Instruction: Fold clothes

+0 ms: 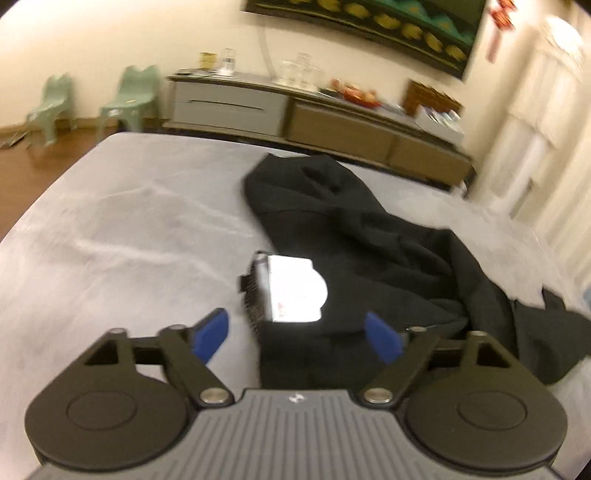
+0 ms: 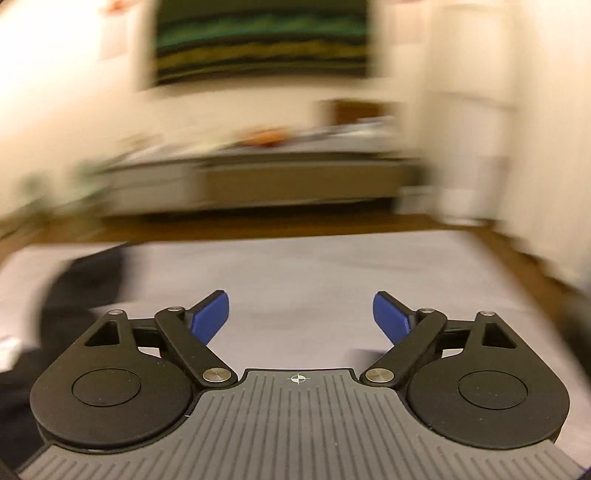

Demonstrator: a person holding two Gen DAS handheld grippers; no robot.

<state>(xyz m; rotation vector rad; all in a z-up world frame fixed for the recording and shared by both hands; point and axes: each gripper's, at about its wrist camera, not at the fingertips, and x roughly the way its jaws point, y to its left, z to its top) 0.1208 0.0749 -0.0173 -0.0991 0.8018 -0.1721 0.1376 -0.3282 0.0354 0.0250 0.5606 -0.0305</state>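
Right now my left gripper (image 1: pixel 297 334) hangs over the bed (image 1: pixel 122 236), fingers (image 1: pixel 212 334) spread wide w/ nothing pinched between them. Below and ahead of it lies the black garment (image 1: pixel 369 236), crumpled on the grey sheet, running from mid-bed toward the right edge of the left wrist view. A white printed patch (image 1: pixel 295 290) on it faces up, just past the gap between my blue pads; can't read the print, too blown out. The right pad sits over black fabric, the left pad over bare sheet; no contact that I can see.

My right gripper (image 2: pixel 301 317) is also wide open, holding nothing, w/ only bare grey sheet between its fingers (image 2: pixel 389 319). Its view is heavily smeared. A dark bit of the garment shows at the far left of that view, well apart from the pads.

Beyond the bed: a low sideboard (image 1: pixel 295 110) along the wall w/ glassware on top, two green kids' chairs (image 1: pixel 125 98) to its left, and a big framed picture (image 1: pixel 388 26) above.
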